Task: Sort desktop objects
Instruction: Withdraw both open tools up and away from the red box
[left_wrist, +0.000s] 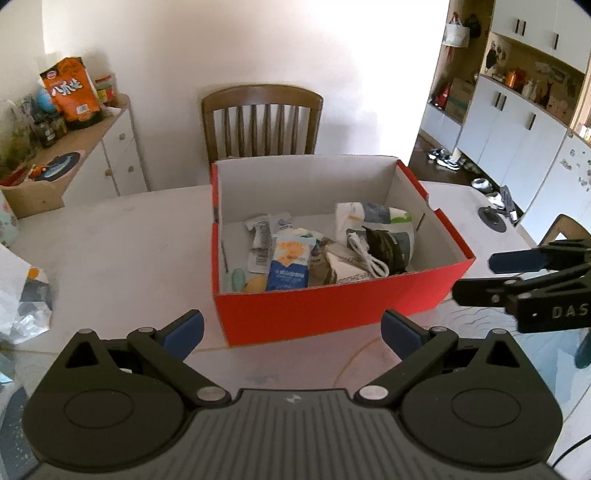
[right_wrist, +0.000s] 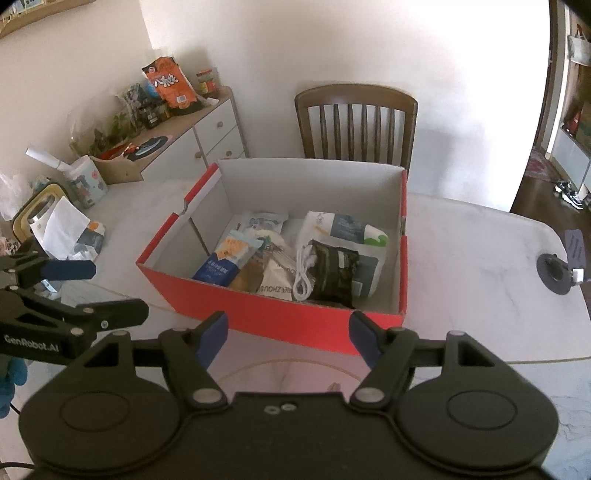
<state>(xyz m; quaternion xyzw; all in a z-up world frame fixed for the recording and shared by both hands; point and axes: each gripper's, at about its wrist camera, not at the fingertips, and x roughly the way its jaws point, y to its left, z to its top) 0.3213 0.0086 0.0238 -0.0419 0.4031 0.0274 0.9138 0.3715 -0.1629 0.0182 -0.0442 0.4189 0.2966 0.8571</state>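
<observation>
A red cardboard box (left_wrist: 332, 310) with a white inside stands on the white table, also in the right wrist view (right_wrist: 258, 314). It holds several items: a blue snack pack (left_wrist: 290, 264) (right_wrist: 221, 264), a coiled white cable (left_wrist: 369, 258) (right_wrist: 304, 277), a dark camouflage pouch (left_wrist: 386, 245) (right_wrist: 332, 275) and white packets (left_wrist: 373, 216) (right_wrist: 343, 229). My left gripper (left_wrist: 291, 326) is open and empty in front of the box. My right gripper (right_wrist: 288, 332) is open and empty, also in front of the box. Each gripper shows in the other's view: the right one (left_wrist: 472, 277), the left one (right_wrist: 118, 295).
A wooden chair (left_wrist: 262, 122) stands behind the table. A white cabinet (left_wrist: 110, 155) with snack bags stands at the left. White bags and paper (left_wrist: 22, 295) lie at the table's left edge. A small dark stand (right_wrist: 557, 273) sits at the table's right.
</observation>
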